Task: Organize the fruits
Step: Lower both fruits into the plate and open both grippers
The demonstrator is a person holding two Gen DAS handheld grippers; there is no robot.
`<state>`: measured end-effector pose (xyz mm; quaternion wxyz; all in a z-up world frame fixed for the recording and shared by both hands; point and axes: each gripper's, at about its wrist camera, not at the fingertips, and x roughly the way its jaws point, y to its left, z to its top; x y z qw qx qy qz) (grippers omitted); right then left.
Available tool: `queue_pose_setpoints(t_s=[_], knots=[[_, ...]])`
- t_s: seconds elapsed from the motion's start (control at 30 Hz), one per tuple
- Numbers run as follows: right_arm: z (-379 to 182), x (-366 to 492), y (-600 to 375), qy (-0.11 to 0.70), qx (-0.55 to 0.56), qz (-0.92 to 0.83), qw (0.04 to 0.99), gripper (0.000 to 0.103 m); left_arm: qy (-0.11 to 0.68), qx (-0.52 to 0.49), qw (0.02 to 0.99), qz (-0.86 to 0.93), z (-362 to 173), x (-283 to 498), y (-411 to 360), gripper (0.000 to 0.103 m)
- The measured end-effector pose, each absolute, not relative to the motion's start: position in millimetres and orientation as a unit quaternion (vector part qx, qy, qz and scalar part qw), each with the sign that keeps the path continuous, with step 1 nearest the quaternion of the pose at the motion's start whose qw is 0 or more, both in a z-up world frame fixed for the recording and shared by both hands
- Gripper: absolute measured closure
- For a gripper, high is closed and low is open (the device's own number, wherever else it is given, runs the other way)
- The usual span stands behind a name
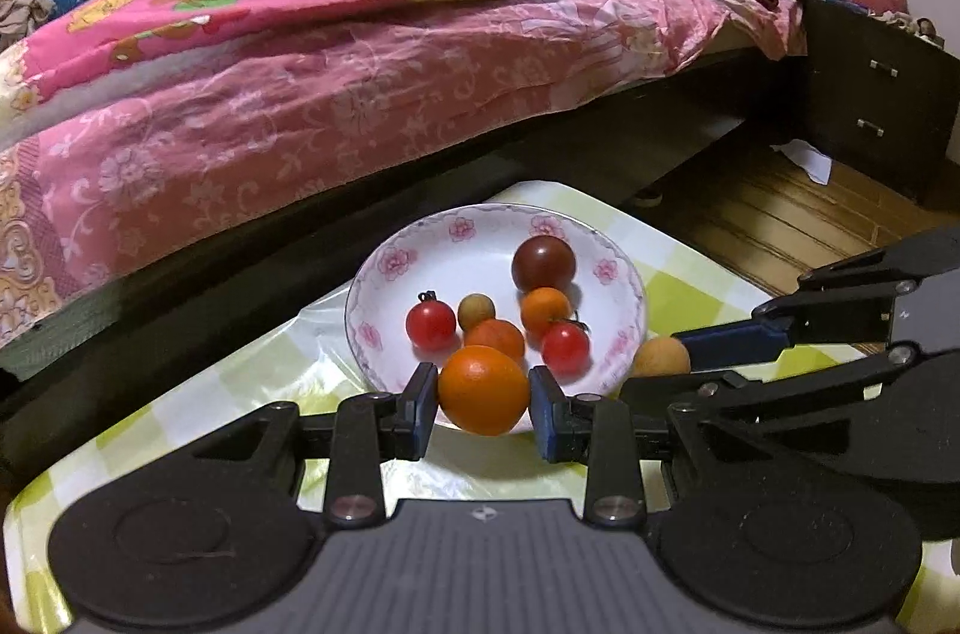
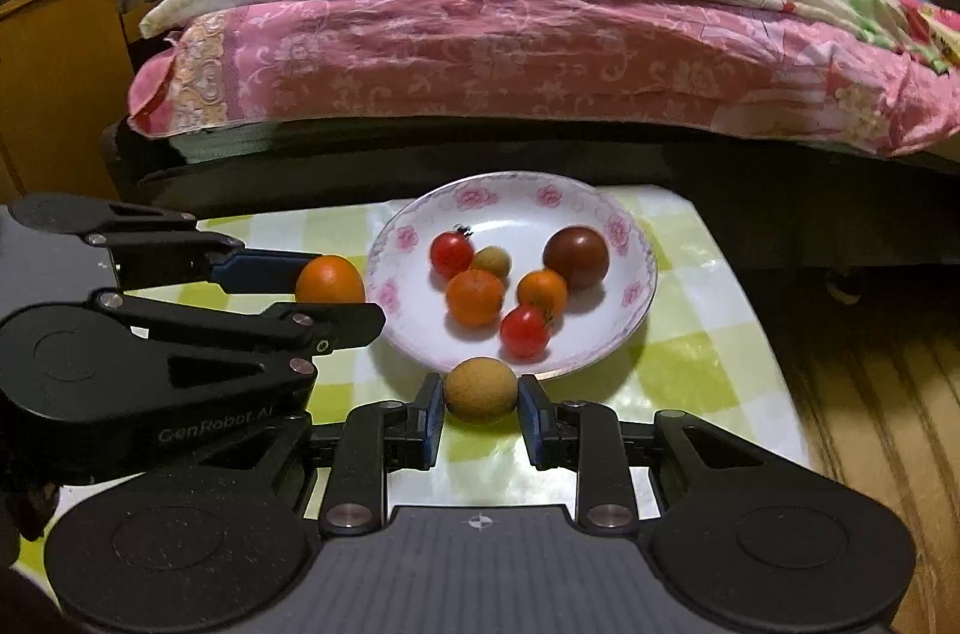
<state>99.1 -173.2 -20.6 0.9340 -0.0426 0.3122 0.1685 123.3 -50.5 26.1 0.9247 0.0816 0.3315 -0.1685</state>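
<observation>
While both tools hang at the near rim of the floral plate (image 2: 630,298), an orange (image 1: 483,389) is clamped between the pads of the left gripper (image 1: 483,403), and a tan, rough-skinned round fruit, perhaps a longan (image 2: 480,389), is pinched by the right gripper (image 2: 480,409). Between them, six fruits are seen in the plate: a stemmed cherry tomato (image 2: 451,253), a small tan fruit (image 2: 492,262), a small orange (image 2: 475,297), a smaller orange (image 2: 542,291), a second cherry tomato (image 2: 525,331) and a dark tomato (image 2: 576,256). All of it is carried by a checked tablecloth (image 2: 690,382) beside a pink-quilted bed (image 2: 480,52).

Trouble is judged most likely at release: a round fruit dropped on the sloped rim may be rolled off onto the cloth, and the piled fruits may be knocked or scattered. The two grippers, held close together, may also be bumped against each other.
</observation>
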Motion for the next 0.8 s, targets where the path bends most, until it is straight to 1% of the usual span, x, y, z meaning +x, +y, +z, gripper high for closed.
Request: queue_pose_setpoints(t_s=[0.43,0.8], knots=[[-41.3,148.9,-175.0,0.322,-0.058,0.155,0.932,0.080,0.360,0.070,0.916,-0.166,-13.5,168.2,-48.5,0.063],[-45.9,162.0,-167.9,0.311,-0.073,0.169,0.932,0.079,0.353,0.059,0.919,-0.165,-22.1,179.9,-44.7,0.063]])
